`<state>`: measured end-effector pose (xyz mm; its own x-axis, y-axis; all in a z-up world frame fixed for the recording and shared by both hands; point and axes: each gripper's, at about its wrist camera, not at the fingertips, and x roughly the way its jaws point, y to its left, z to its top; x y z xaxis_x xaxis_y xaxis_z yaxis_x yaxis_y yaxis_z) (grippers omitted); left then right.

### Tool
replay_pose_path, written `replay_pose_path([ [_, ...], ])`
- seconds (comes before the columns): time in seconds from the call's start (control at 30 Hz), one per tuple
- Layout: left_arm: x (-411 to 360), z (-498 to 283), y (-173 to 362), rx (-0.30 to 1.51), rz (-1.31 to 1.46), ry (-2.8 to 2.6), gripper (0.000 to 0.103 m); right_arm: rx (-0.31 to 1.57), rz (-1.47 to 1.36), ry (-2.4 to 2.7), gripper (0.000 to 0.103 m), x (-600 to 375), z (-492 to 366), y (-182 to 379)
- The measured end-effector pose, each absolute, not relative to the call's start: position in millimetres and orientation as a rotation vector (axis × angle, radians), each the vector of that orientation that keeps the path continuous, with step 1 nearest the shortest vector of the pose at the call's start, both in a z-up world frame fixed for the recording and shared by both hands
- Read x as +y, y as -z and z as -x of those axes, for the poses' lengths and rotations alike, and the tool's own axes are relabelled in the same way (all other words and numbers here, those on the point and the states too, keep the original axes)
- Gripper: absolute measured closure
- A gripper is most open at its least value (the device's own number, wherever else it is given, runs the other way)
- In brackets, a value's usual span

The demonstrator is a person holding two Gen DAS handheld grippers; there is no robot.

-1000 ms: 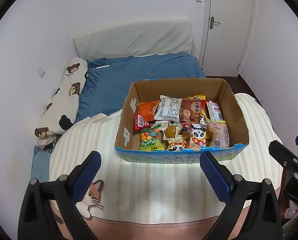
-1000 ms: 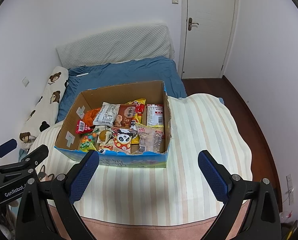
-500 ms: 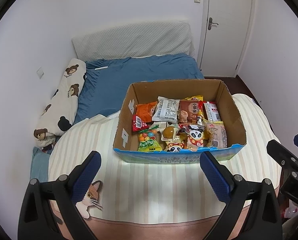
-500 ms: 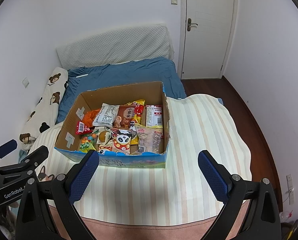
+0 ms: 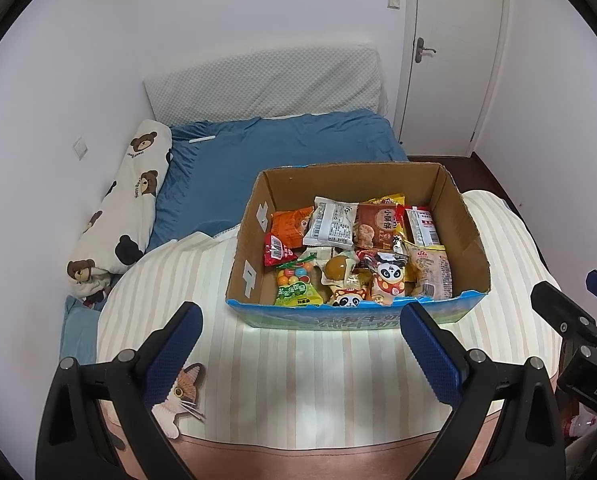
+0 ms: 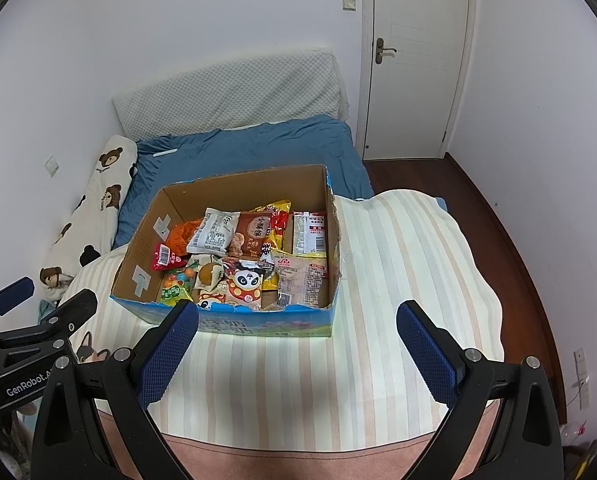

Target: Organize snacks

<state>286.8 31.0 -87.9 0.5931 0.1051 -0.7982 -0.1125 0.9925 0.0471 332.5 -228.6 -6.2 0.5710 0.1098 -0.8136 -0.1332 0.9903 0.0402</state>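
Both the left gripper [image 5: 298,344] and the right gripper [image 6: 296,344] hovered with jaws released and empty above the near part of the striped blanket [image 6: 398,280]. Just beyond them sat the cardboard box [image 5: 464,216], slightly right of the left gripper's jaws and left of the right gripper's, with its near wall between the jaws and the snacks [image 5: 358,252] heaped inside. Farther off lay a blue bed sheet [image 5: 282,148], a bear-print pillow [image 5: 126,200] at far left, and a white door [image 6: 416,60].
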Motion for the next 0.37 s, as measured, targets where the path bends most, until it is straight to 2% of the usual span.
replay_pose_path([
  [0.37, 31.1, -287.1, 86.2, 0.919, 0.003, -0.128, 0.002, 0.956, 0.028, -0.149, 0.002, -229.3, -333.8, 4.7],
])
